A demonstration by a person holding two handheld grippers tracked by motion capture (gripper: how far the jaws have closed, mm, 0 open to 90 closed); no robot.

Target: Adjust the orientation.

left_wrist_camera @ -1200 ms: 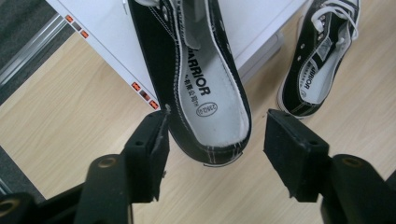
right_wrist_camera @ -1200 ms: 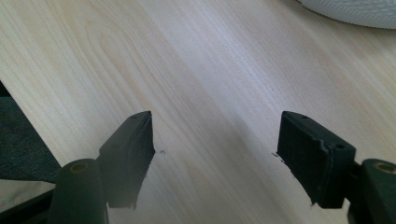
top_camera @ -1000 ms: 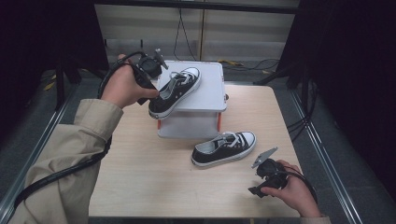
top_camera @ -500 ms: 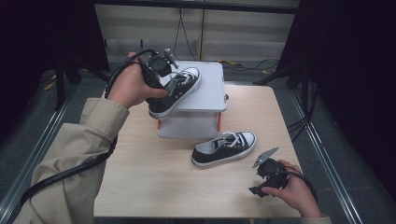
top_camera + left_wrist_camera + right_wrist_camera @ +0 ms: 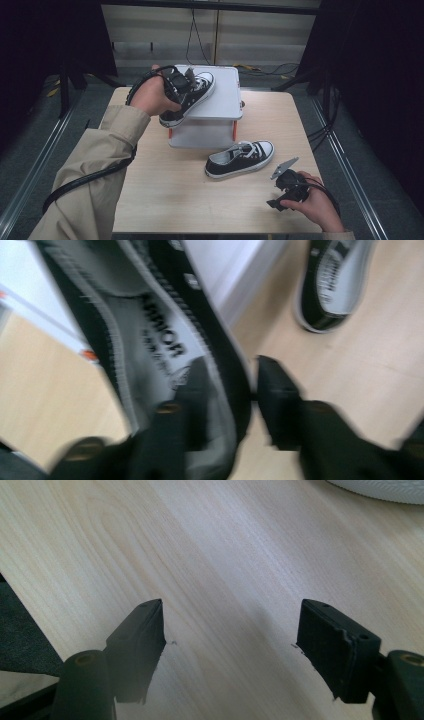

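The left claw pinches the shoe by its heel wall; lift it level off the box. The right claw rests wide apart.

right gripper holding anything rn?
No: in the right gripper view the right gripper has its jaws wide apart over bare wooden table, with nothing between them.

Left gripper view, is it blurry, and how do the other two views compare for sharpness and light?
Left gripper view: motion-smeared, the black canvas sneaker and fingers soft-edged. Right gripper view: sharp wood grain on the pale wooden table, soft finger shadows. High view: evenly lit table, dark surroundings.
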